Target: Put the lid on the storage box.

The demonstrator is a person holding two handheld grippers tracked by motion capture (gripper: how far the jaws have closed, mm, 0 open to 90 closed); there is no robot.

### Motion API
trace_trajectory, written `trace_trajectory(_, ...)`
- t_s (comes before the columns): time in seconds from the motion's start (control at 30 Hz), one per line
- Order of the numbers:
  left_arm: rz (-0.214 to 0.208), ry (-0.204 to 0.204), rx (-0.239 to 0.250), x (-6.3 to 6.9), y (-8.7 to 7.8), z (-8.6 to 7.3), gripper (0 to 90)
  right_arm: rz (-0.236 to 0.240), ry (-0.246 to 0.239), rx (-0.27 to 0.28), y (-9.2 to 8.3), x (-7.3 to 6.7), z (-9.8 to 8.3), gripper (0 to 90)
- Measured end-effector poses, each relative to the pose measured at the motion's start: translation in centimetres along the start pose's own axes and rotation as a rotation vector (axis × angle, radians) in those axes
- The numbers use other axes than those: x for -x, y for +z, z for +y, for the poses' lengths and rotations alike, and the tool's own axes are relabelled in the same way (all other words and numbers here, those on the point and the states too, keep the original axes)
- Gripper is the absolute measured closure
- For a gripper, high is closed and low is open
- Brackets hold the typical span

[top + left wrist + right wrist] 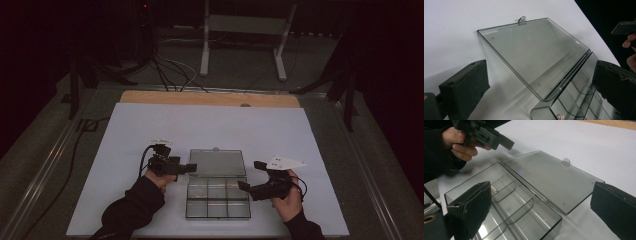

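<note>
The left gripper (192, 168), black and held in a hand with a dark sleeve, is level above the white table cover and points to the person's right, at the left edge of the clear smoky plastic box with compartments (218, 196). Its two jaws stand wide apart, with nothing between them; in the left gripper view the lid and the near corner of the box are seen through the gap. The forearm comes up from the bottom edge, slanting toward the box.

The right gripper (251, 175), also black, with a pale three-cornered plate on top, is held at the right side of the box and points to the person's left and a little away from the person. Its jaws are also wide apart and hold nothing. The right hand (286, 199) is bare and grips it from below.

The box lies between the two grippers, near the front edge of the white table cover (150, 125). It is open: the flat transparent lid (217, 162) lies back on the cover, on the far side of the box, joined along the hinge. The long axis of the box goes from left to right. The small hanging tab (215, 149) of the lid points away from the person. A small coppery thing (494, 188), too small to identify, lies in one compartment at the left end of the box.
</note>
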State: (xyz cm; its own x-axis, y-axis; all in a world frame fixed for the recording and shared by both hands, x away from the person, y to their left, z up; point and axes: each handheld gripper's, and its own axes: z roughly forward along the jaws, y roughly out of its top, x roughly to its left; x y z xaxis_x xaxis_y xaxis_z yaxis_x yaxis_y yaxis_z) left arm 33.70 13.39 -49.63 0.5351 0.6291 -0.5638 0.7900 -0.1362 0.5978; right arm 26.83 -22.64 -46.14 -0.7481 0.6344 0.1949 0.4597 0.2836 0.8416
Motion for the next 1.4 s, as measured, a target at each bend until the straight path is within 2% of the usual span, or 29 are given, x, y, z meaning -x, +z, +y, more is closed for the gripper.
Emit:
trace_trajectory(0.23,-0.021,-0.051,-0.035,-0.5,0.5,-0.2,5.6,0.001,0.0,-0.003,0.0,0.0,0.0,4.0)
trace_trajectory(0.33,-0.048,-0.069,-0.037,-0.7,0.7,-0.3,7.2,0.003,0.001,-0.005,0.1,0.0,0.0,4.0)
trace_trajectory(0.5,-0.058,-0.07,-0.031,-0.7,1.0,-0.5,15.5,0.003,0.0,-0.007,0.2,0.0,-0.1,4.0)
trace_trajectory(0.67,-0.062,-0.072,-0.052,-0.8,1.4,-0.6,17.2,0.005,0.004,-0.008,0.2,0.0,-0.1,4.0)
trace_trajectory(0.9,-0.06,-0.072,-0.055,-1.0,1.6,-0.7,26.1,0.013,0.007,-0.004,0.2,0.0,-0.1,3.9)
trace_trajectory(1.13,-0.074,-0.078,-0.046,-1.4,1.7,-0.9,38.1,0.009,0.007,-0.005,0.2,0.1,-0.1,4.0)
trace_trajectory(1.4,-0.082,-0.086,-0.064,-1.6,2.2,-1.1,45.0,0.007,0.005,-0.005,0.2,0.1,-0.1,4.0)
